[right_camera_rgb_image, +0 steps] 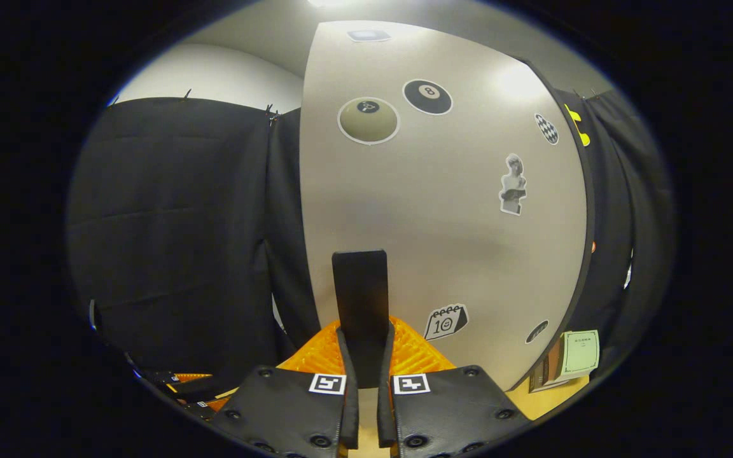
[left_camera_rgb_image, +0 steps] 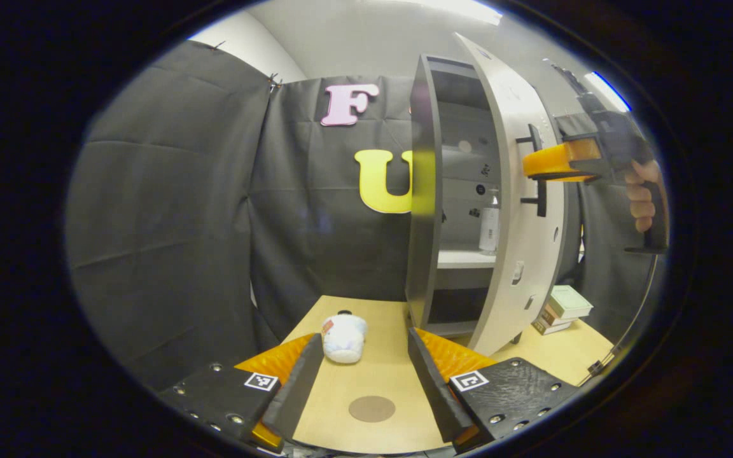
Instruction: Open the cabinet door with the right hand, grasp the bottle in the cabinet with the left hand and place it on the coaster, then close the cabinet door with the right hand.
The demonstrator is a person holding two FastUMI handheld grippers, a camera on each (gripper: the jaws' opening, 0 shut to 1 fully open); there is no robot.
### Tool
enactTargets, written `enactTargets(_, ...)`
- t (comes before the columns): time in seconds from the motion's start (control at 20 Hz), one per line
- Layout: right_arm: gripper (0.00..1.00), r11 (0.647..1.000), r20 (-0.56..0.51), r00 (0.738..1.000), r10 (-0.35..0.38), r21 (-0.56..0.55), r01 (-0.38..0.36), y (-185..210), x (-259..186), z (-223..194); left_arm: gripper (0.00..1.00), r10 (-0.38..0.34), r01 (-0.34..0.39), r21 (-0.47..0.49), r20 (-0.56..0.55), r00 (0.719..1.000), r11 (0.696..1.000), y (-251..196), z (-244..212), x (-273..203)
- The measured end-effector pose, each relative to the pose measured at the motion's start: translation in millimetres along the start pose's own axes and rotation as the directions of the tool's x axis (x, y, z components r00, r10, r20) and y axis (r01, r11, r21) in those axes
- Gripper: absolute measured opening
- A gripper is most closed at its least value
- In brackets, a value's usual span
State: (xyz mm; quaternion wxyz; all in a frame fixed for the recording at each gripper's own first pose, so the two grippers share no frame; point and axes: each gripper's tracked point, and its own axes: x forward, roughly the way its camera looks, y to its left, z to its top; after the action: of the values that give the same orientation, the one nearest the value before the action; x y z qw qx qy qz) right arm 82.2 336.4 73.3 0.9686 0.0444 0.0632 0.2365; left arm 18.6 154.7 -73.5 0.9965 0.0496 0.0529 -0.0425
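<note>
The grey cabinet (left_camera_rgb_image: 422, 191) stands on the table with its door (left_camera_rgb_image: 519, 210) swung partly open. Inside, a pale bottle (left_camera_rgb_image: 488, 226) stands upright on a white shelf. In the left gripper view, my right gripper (left_camera_rgb_image: 535, 168) is clamped on the door's black handle (left_camera_rgb_image: 538, 191), held by a hand. In the right gripper view, that handle (right_camera_rgb_image: 360, 292) sits between both fingers of my right gripper (right_camera_rgb_image: 364, 346), in front of the stickered door (right_camera_rgb_image: 455, 216). My left gripper (left_camera_rgb_image: 366, 369) hovers open over the table, with the round brown coaster (left_camera_rgb_image: 371, 408) between its fingers.
A white soft object with a dark cap (left_camera_rgb_image: 343, 338) lies on the wooden table (left_camera_rgb_image: 373, 318) ahead of the left fingers. Stacked books (left_camera_rgb_image: 564, 308) sit right of the cabinet, and the same books (right_camera_rgb_image: 570, 356) appear beside the door's lower edge.
</note>
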Motion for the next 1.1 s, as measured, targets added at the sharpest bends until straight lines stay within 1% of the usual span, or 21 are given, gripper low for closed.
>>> enactTargets(0.1,0.1,1.0,-0.006,1.0,0.011,0.024,-0.011,-3.1,-3.0,-1.3,0.81,-0.011,0.011,0.0,0.002,1.0,1.0,-6.7,4.6,1.5)
enactTargets(0.15,0.13,1.0,-0.012,1.0,0.015,0.028,-0.014,-4.1,-5.6,-1.6,0.8,-0.016,0.016,0.001,0.001,1.0,1.0,-9.3,7.3,3.2)
enactTargets(0.2,0.13,1.0,-0.017,1.0,0.018,0.026,-0.017,-6.0,-8.7,-2.0,0.81,-0.02,0.02,0.002,-0.001,1.0,1.0,-12.8,8.0,4.0)
enactTargets(0.25,0.1,0.999,-0.019,1.0,0.02,0.026,-0.019,-7.9,-11.9,-2.3,0.83,-0.022,0.022,0.002,0.0,1.0,1.0,-15.7,11.1,5.8)
enactTargets(0.35,0.1,0.999,-0.02,0.999,0.026,0.034,-0.025,-9.8,-19.5,-2.2,0.83,-0.027,0.027,-0.003,0.005,1.0,1.0,-22.3,16.8,9.2)
enactTargets(0.4,0.13,0.999,-0.015,1.0,0.025,0.044,-0.025,-11.7,-22.1,-3.4,0.81,-0.032,0.032,-0.007,0.007,0.999,0.999,-27.8,18.2,10.2)
enactTargets(0.5,0.13,0.998,0.003,1.0,0.019,0.056,-0.02,-14.9,-28.8,-3.6,0.8,-0.045,0.045,-0.011,0.011,0.999,0.999,-36.8,21.6,13.6)
enactTargets(0.55,0.1,0.998,0.003,1.0,0.015,0.058,-0.015,-16.5,-33.0,-4.3,0.8,-0.052,0.052,-0.011,0.009,0.999,0.999,-41.8,21.2,16.4)
enactTargets(0.6,0.13,0.998,0.0,1.0,0.009,0.056,-0.009,-17.9,-37.7,-4.8,0.81,-0.061,0.061,-0.013,0.007,0.998,0.998,-46.3,22.9,19.1)
enactTargets(0.7,0.13,0.998,0.0,1.0,-0.006,0.061,0.006,-20.9,-46.3,-5.7,0.81,-0.085,0.086,-0.019,0.005,0.996,0.996,-57.4,25.0,24.7)
enactTargets(0.75,0.1,0.998,0.002,1.0,-0.015,0.066,0.014,-23.3,-50.8,-5.3,0.8,-0.097,0.097,-0.02,0.004,0.995,0.995,-62.4,24.3,26.0)
enactTargets(0.8,0.1,0.997,0.003,1.0,-0.025,0.071,0.024,-25.8,-54.0,-6.3,0.83,-0.106,0.106,-0.018,0.003,0.994,0.994,-66.9,26.1,27.7)
enactTargets(0.85,0.1,0.997,0.004,0.999,-0.034,0.076,0.034,-28.4,-58.3,-6.3,0.83,-0.114,0.115,-0.015,0.004,0.993,0.993,-72.3,26.7,29.1)
enactTargets(0.9,0.13,0.996,0.005,0.999,-0.045,0.079,0.044,-31.7,-61.3,-6.4,0.83,-0.126,0.126,-0.015,0.002,0.992,0.992,-76.6,26.3,30.6)
enactTargets(0.95,0.13,0.995,0.008,0.998,-0.057,0.082,0.056,-35.1,-65.2,-6.3,0.81,-0.139,0.139,-0.016,-0.002,0.99,0.99,-82.4,22.8,31.9)
enactTargets(1.1,0.13,0.99,0.017,0.995,-0.102,0.096,0.1,-44.5,-74.8,-6.8,0.81,-0.179,0.179,-0.021,-0.018,0.984,0.984,-99.1,16.9,40.3)
